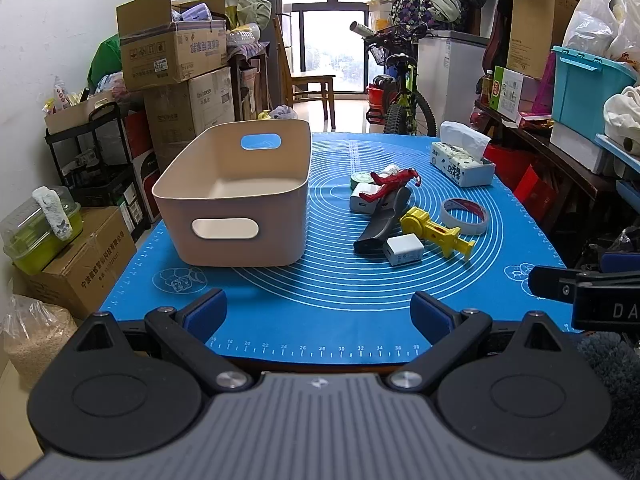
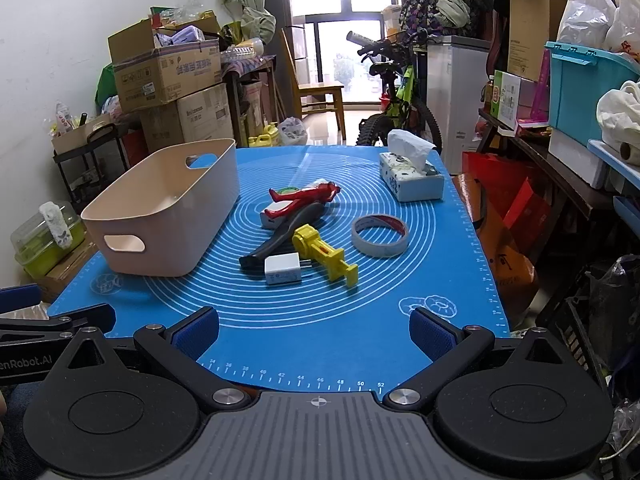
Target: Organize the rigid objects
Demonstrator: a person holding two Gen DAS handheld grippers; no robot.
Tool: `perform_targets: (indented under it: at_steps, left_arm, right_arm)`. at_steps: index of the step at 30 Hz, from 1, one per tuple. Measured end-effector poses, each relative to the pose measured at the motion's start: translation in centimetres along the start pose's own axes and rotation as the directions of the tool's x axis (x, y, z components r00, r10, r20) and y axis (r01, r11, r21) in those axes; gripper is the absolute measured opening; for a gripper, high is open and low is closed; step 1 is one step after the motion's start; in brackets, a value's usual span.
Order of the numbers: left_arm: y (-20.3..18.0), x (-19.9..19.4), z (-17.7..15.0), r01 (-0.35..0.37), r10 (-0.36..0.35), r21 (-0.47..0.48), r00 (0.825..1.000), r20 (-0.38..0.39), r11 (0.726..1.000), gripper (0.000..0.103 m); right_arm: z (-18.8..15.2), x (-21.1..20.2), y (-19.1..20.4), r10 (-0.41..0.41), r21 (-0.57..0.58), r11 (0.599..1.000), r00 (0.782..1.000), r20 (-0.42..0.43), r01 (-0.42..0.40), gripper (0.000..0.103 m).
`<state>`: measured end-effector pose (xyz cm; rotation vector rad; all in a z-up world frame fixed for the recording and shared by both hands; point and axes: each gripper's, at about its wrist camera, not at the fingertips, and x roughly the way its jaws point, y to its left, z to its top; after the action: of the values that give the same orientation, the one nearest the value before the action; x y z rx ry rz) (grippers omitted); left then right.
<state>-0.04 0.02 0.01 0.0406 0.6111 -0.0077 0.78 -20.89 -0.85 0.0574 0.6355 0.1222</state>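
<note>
Nothing looks sorted yet: the beige bin stands empty on the blue mat, the loose pile beside it, with a yellow toy, tape ring and white charger, while the left gripper and right gripper hover spread wide, holding nothing

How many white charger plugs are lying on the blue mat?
2. One white plug lies nearest, beside the yellow toy; another lies under the red figure. More may be hidden.
</note>
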Motion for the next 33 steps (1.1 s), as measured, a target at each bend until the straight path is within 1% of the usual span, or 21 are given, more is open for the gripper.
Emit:
perform_targets:
  at_steps: [33]
  left_arm:
    - [-0.39,0.44,-0.27,-0.002,0.002,-0.001,1.000,-0.008,1.000,0.097]
  right_arm:
    - [0.28,0.13,0.29,0.003,-0.002,1.000,1.000,-0.008,-0.003,0.101]
